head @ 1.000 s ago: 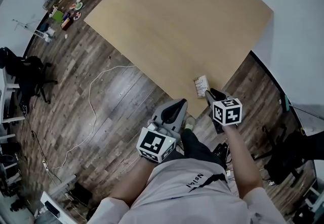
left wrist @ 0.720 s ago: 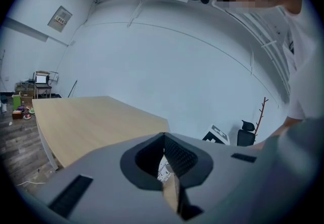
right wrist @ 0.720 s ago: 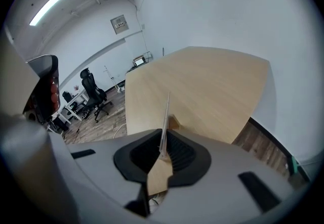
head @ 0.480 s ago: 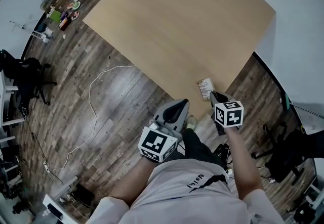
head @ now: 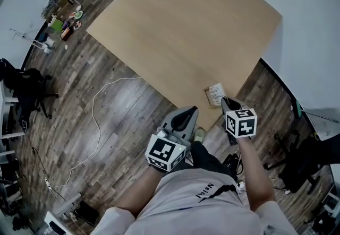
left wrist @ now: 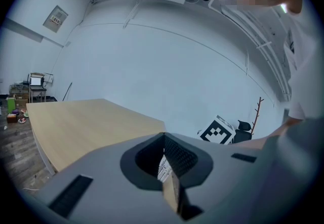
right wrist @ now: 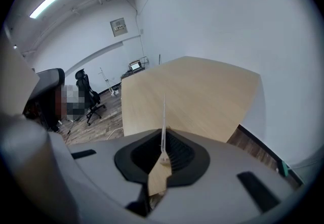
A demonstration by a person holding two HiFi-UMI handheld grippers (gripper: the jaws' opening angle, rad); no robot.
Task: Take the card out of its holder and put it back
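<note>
A small white printed card in its holder (head: 214, 93) stands over the near corner of the light wooden table (head: 186, 22). I cannot tell card from sleeve. My right gripper (head: 223, 101) is shut on its lower edge. In the right gripper view the card holder (right wrist: 163, 114) rises edge-on as a thin white sliver from between the closed jaws of my right gripper (right wrist: 163, 142). My left gripper (head: 189, 110) hangs off the table's edge, a short way left of the card, shut with nothing in it. In the left gripper view the left gripper (left wrist: 164, 139) has its jaws together.
The table's near edge runs diagonally just ahead of both grippers. A white cable (head: 95, 112) lies on the wood floor to the left. A black office chair (head: 26, 80) and small clutter (head: 64, 19) sit far left. A white wall (head: 313, 32) borders the right side.
The right gripper and the card have drifted slightly right and toward the table corner. The left gripper has hardly moved.
</note>
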